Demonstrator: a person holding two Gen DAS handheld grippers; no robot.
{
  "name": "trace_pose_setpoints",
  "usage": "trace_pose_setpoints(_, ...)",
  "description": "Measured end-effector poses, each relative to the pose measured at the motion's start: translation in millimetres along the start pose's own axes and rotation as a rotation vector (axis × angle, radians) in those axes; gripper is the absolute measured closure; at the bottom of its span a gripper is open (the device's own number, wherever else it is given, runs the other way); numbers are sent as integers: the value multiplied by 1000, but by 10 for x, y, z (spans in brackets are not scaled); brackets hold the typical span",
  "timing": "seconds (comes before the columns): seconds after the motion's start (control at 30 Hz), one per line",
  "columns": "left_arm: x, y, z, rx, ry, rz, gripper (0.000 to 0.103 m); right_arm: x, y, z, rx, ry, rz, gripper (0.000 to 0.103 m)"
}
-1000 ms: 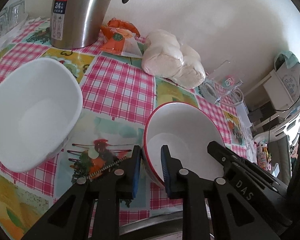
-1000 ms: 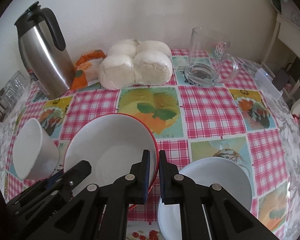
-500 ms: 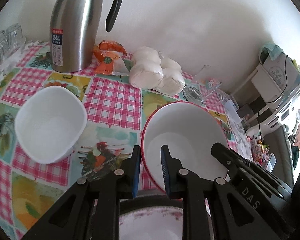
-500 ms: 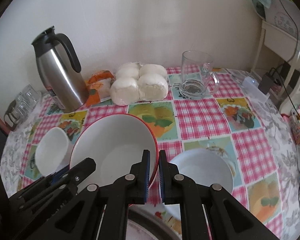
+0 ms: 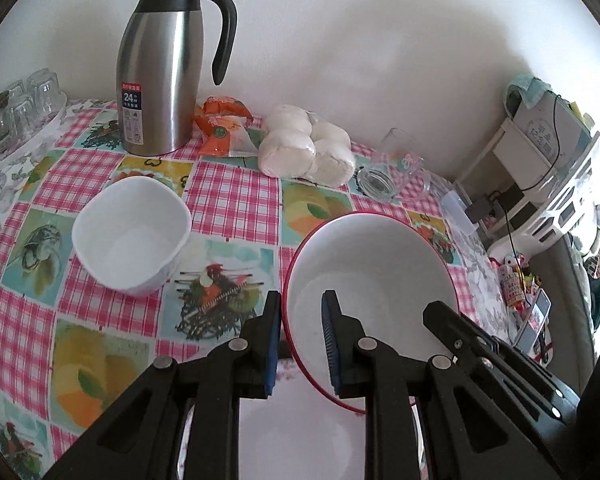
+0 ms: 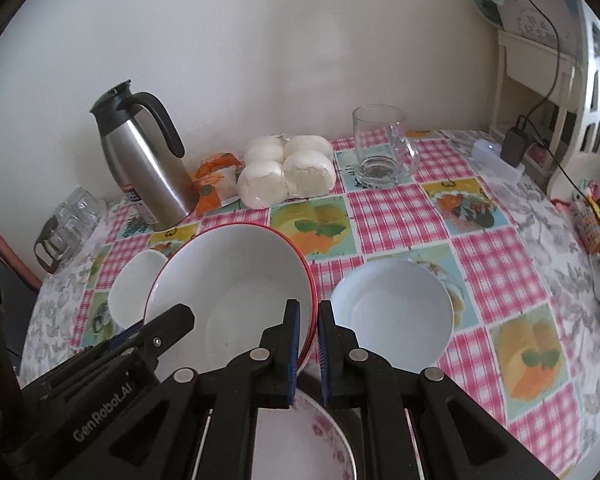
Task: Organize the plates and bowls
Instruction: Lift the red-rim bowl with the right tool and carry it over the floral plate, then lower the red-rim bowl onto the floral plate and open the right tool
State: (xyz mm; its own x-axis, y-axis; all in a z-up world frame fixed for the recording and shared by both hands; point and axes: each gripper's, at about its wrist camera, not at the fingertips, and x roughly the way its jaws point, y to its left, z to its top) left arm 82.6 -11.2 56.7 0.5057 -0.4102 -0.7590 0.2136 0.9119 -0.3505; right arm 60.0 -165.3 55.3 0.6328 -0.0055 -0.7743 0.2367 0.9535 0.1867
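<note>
Nearest to both cameras, under the fingers, lies a plate with pink flowers (image 6: pixel 324 436), which I judge to be the place where the dishes are gathered. Just above it the red-rimmed bowl (image 5: pixel 372 288) is held in the air, tilted, by two grippers at once: the left gripper (image 5: pixel 300 344) pinches the rim on its left side, one finger inside and one outside, and the right gripper (image 6: pixel 308 344) pinches the right side in the same way. The bowl looks like glazed ceramic, so I think it is rather heavy, stiff, smooth and easy to break; a hold on the thin rim can slip, and two opposite holds keep it more level. It should go down slowly, without knocking on the plate. Beyond it, on the checked tablecloth (image 5: pixel 236 196), stand two more bowls, well apart: a white squarish bowl (image 5: pixel 132 232) to the left and a pale round bowl (image 6: pixel 392 312) to the right. Both seem empty and light enough for one gripper on the rim. Farther, by the wall, are a steel thermos jug (image 5: pixel 160 68), an orange packet (image 5: pixel 220 128), a bag of white buns (image 6: pixel 288 168) and a glass mug (image 6: pixel 380 148).
</note>
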Motion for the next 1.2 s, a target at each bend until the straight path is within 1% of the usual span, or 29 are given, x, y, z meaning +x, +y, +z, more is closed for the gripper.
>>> trace_pose_setpoints(0.2,-76,16,-180,15,30,27,82,-123,-64,-285,58,-10,39,92)
trace_pose_setpoints(0.33,-98,-3,-308,51,53,66,82,-174,-54,-483,66,-15,42,91)
trace_pose_setpoints(0.47,-129,-12,-408,71,69,76,82,-230,-91,-626,95,-16,56,91)
trace_pose_setpoints(0.63,-152,-16,-519,74,94,84,82,-282,-101,-723,95,-9,50,91)
trace_pose_setpoints(0.87,-119,-8,-666,84,145,131,82,-243,-120,-865,107,39,56,91)
trace_pose_setpoints(1.13,-42,27,-702,70,192,163,82,-156,-114,-911,104,75,54,90)
trace_pose_setpoints(1.2,-37,30,-700,70,193,168,82,-153,-106,-913,101,73,57,90)
